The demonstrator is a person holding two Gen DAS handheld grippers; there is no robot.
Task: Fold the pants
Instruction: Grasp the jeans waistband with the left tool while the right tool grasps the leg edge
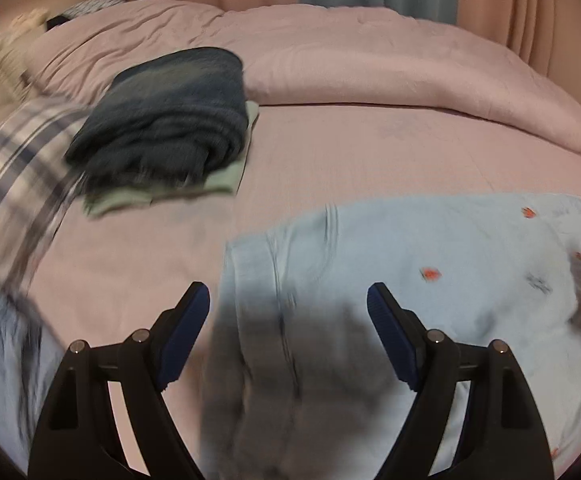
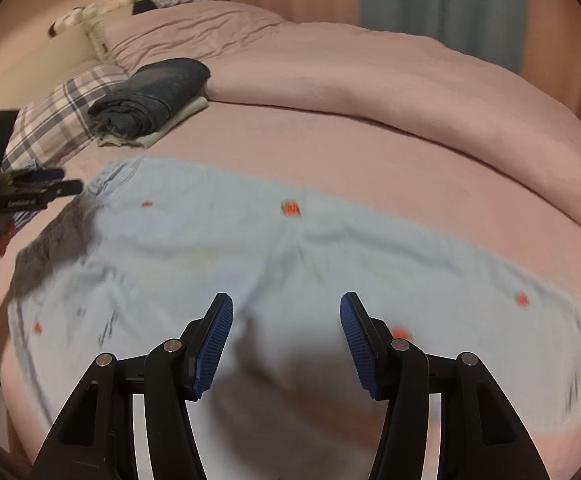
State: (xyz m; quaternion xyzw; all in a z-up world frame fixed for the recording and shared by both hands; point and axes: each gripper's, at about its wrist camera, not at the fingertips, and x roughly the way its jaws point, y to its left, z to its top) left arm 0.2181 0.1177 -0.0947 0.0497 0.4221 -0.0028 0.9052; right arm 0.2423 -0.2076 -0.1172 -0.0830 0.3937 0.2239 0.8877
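Light-blue pants (image 2: pixel 290 256) lie spread flat across the near side of the bed (image 2: pixel 330 144), both grippers hovering over them with nothing held.

The pants look like thin, soft cotton with small red prints: light, limp, likely to sag and crease, so hems, waistband or side seams seem the best places to pinch. The left gripper (image 1: pixel 288 300) stands with jaws spread wide over one end of the pants; the right gripper (image 2: pixel 286 312) has jaws apart above their middle. No containers show; a dark folded garment (image 2: pixel 150 96) sits stacked on a pale green one (image 2: pixel 178 120) toward the bed's far left, beside a plaid pillow (image 2: pixel 58 120).
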